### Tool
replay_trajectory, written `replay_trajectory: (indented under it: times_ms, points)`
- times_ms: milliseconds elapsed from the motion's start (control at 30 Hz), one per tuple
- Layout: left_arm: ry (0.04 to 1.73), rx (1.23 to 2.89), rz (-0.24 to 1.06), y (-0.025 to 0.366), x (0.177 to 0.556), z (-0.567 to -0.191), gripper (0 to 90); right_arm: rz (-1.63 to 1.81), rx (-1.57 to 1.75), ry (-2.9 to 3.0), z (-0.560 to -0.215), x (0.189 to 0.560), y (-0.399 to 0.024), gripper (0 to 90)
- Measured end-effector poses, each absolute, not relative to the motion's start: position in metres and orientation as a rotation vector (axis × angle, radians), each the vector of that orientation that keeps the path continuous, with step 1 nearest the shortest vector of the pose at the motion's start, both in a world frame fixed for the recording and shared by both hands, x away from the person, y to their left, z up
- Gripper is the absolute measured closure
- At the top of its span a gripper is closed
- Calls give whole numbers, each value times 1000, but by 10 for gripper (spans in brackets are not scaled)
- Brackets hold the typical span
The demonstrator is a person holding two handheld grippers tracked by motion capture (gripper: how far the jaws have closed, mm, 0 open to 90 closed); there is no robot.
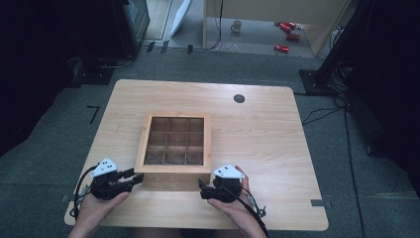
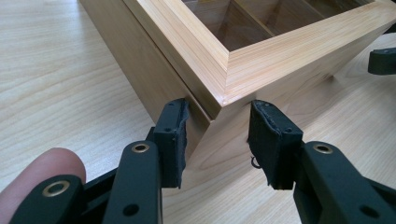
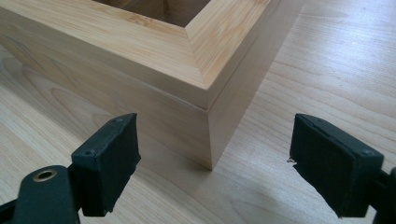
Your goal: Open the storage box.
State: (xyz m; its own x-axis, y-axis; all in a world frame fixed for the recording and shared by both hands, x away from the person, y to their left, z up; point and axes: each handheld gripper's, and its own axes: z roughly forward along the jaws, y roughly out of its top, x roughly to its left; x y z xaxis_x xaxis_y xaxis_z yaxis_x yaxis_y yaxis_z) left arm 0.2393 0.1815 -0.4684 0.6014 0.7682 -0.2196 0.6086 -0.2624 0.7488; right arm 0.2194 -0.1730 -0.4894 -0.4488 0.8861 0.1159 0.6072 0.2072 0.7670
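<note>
The square light-wood box with a glass-paned lid over nine compartments (image 1: 174, 148) stands at the middle of the pale wooden table (image 1: 257, 134), closed. The left gripper (image 1: 132, 177) is at its 7 o'clock corner, the right gripper (image 1: 202, 187) at its 5 o'clock corner.

In the left gripper view the jaws are clamped on that corner at the lid seam — one pad (image 2: 173, 140) against each side. They bite diagonally across a sharp edge, so I think the grip can slide off when the lid is lifted.

The right jaws stand wide apart, with the corner between them but untouched. If they do not hold the base down, the whole box may tilt or drag over the table — and the lid may fall shut.
</note>
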Motion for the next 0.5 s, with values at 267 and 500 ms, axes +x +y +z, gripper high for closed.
replay_trajectory:
  times_ms: [267, 500]
  points:
    - [1095, 1971, 240, 182, 239, -467, 583, 1110, 1394, 2133, -488, 219, -174, 161]
    - [1085, 1968, 257, 182, 237, -464, 594, 1115, 1396, 2131, -488, 220, -175, 161]
